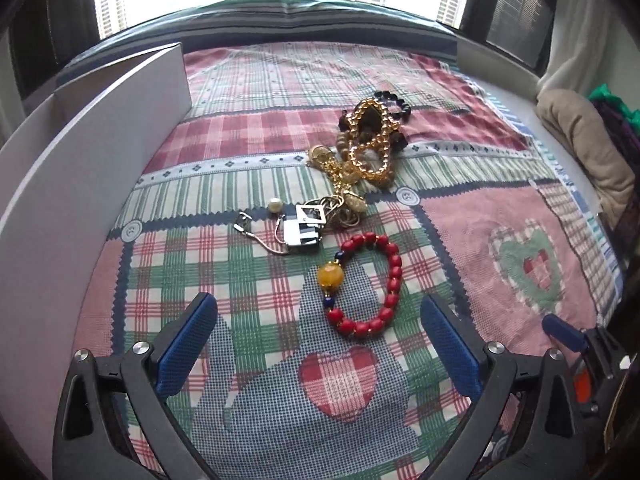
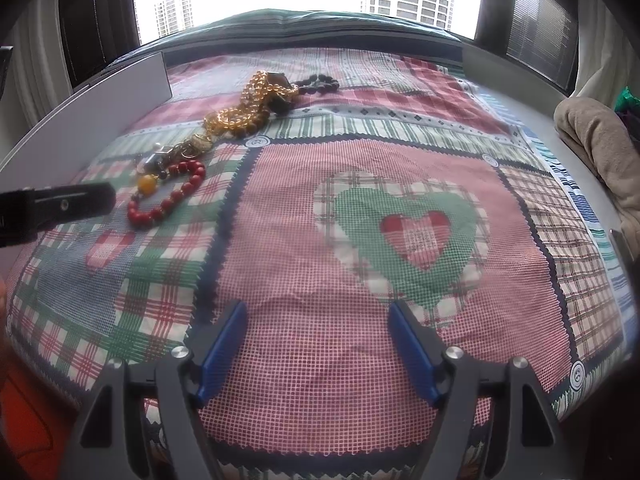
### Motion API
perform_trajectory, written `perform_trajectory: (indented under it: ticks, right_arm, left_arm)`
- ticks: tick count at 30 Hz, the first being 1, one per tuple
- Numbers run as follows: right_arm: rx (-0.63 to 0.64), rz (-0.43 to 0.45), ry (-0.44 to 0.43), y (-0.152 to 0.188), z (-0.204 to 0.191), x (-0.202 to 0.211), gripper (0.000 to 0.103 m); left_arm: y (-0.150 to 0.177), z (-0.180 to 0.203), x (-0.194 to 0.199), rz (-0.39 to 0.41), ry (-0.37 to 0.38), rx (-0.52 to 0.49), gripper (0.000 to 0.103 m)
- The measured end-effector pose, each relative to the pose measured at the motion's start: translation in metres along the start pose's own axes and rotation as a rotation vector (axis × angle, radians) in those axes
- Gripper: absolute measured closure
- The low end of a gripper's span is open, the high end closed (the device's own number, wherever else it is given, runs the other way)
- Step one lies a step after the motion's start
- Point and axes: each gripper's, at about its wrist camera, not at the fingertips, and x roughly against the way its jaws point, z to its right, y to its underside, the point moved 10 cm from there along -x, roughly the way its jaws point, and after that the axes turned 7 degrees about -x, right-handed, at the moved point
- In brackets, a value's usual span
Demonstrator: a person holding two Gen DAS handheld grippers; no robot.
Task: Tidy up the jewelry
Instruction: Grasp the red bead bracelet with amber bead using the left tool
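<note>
Left gripper (image 1: pixel 318 344) gapes empty, and the red bracelet (image 1: pixel 366 284) lies on the quilt (image 1: pixel 256 420) just ahead, slightly right of centre, its loop running lengthwise away. Right gripper (image 2: pixel 318 346), also wide and empty, sits well right of the bracelet. Beyond it: gold chains (image 1: pixel 370 140), white box (image 1: pixel 80 160), window behind.

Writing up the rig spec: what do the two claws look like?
Both match: the left claw and right claw have dark grey angular linkage arms with round silver pivot bolts, and flat blue fingers with a fine textured face. No cables or sleeves visible.
</note>
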Motion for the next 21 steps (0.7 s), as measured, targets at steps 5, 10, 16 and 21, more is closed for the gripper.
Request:
perform_trajectory:
  ticks: [5,10,16,21]
  right_arm:
    - [0.002,0.000,-0.003,0.000,0.000,0.000,0.028]
    - [0.008,0.009,-0.011,0.000,-0.001,0.000,0.027]
    - [0.000,0.000,-0.006,0.000,0.000,-0.001,0.027]
    - [0.008,-0.118,-0.138,-0.013,-0.012,-0.004,0.025]
  left_arm:
    - [0.002,-0.003,-0.039,-0.096,-0.018,-0.028,0.026]
    - [0.000,0.007,-0.036,-0.028,-0.020,-0.069,0.057]
    - [0.013,-0.001,-0.023,-0.021,0.051,0.016,0.088]
    - [0.044,-0.039,0.002,-0.025,0.049,0.137,0.087]
